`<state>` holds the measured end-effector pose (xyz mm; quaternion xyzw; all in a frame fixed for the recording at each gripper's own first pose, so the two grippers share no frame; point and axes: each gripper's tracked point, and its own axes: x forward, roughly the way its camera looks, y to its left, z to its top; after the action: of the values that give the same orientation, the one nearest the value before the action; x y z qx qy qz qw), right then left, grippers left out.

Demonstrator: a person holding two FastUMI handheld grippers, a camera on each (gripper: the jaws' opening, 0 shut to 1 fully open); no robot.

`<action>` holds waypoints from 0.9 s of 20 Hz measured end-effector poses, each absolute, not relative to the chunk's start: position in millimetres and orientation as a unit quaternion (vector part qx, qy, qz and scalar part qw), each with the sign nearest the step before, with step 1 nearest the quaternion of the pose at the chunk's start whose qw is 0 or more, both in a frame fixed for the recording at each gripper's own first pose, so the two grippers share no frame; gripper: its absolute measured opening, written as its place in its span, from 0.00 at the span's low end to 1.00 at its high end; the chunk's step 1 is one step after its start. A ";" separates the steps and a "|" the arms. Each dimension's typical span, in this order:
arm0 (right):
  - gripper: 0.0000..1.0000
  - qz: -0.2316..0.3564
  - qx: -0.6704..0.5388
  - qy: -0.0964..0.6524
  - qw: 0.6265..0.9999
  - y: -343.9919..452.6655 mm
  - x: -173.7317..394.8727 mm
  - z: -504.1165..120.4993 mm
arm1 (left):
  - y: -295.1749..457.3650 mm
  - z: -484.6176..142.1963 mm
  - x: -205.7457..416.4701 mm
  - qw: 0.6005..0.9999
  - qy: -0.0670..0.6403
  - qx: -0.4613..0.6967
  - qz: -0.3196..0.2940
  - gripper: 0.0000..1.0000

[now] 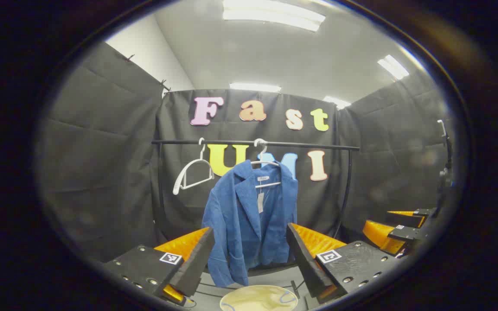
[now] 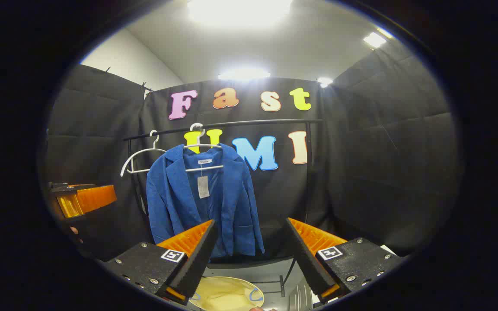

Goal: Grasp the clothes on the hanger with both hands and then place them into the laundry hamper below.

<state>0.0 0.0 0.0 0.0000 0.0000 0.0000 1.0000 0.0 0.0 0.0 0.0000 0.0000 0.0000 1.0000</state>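
A blue jacket (image 1: 249,216) (image 2: 205,203) hangs on a white hanger (image 1: 267,163) (image 2: 201,146) from a black rail (image 1: 309,146) (image 2: 257,123). A paper tag dangles inside its collar. Below it sits the round tan laundry hamper (image 1: 258,299) (image 2: 226,294). My left gripper (image 1: 250,255) is open, short of the jacket, its fingers framing the lower hem. My right gripper (image 2: 252,248) is open too, with the jacket ahead and to its left. In the left gripper view the right gripper (image 1: 398,229) shows at the right edge; in the right gripper view the left gripper (image 2: 80,201) shows at the left edge.
A second white hanger (image 1: 193,172) (image 2: 138,162) hangs bare on the rail to the left of the jacket. The rail's black stand legs (image 1: 347,190) (image 2: 308,172) run down on the right. Black cloth walls close the booth on three sides.
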 end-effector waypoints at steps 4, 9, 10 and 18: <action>0.95 -0.019 0.008 0.005 1.000 -11.2 -4.0 -4.0 | -7.7 -8.9 3.2 1.000 0.001 -0.007 -0.008 0.97; 0.91 -0.011 0.010 -0.007 1.000 -1.0 -11.2 6.8 | -8.2 -24.6 9.2 1.000 0.019 -0.004 -0.010 0.97; 0.91 -0.011 0.008 -0.009 1.000 0.4 -10.7 12.5 | -7.2 -25.3 9.8 1.000 0.021 -0.003 -0.009 0.97; 0.95 0.006 0.032 0.052 0.998 26.0 3.0 -24.6 | 11.5 -34.5 13.1 0.999 0.029 -0.018 -0.009 0.96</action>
<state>3.0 26.0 -24.6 0.0323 0.0522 0.0058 0.9981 13.1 11.5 -34.5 -0.0181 0.0288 -0.0093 0.9994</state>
